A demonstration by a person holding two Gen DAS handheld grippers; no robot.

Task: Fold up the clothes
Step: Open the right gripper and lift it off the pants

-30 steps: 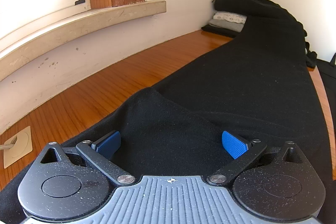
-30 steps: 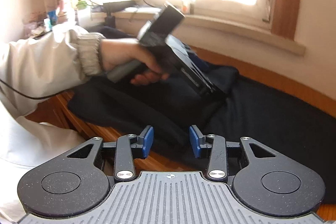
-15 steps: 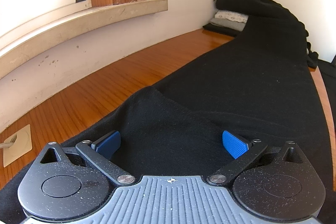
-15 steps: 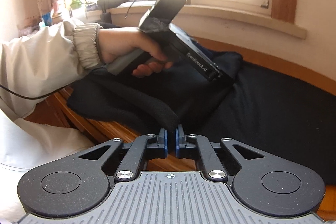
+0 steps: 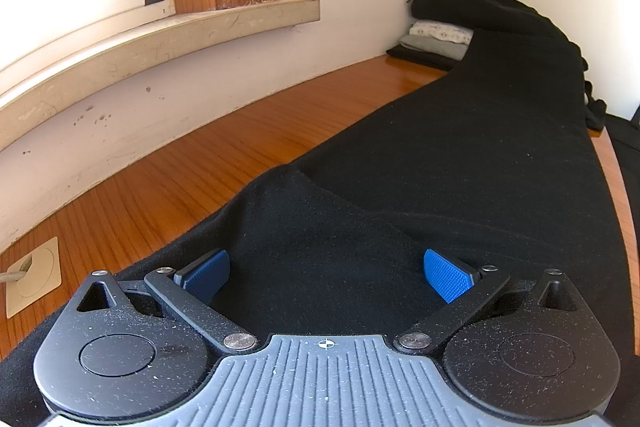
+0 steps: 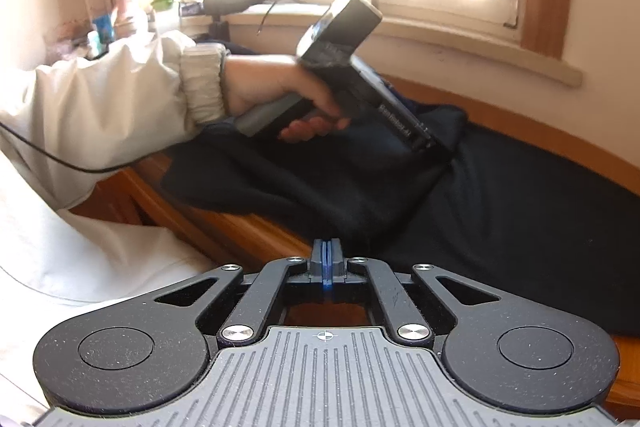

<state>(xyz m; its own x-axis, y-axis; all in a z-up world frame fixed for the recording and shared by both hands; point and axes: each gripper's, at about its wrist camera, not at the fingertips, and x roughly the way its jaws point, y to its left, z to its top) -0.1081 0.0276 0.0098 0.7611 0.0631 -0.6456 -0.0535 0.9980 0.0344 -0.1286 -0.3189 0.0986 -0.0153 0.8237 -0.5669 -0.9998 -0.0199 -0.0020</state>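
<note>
Black fabric, the long garment [image 5: 460, 155], lies stretched along the wooden counter [image 5: 208, 163] toward a folded stack [image 5: 436, 39] in the far corner. My left hand-held gripper [image 5: 326, 271] stands wide, blue pads [image 5: 446, 279] resting on the cloth without pinching it. My right hand-held gripper [image 6: 327, 259] has just been closing and now pinches the garment's near edge (only a thin fold shows between the pads). The left hand [image 6: 280, 95] holds its tool over the cloth.
</note>
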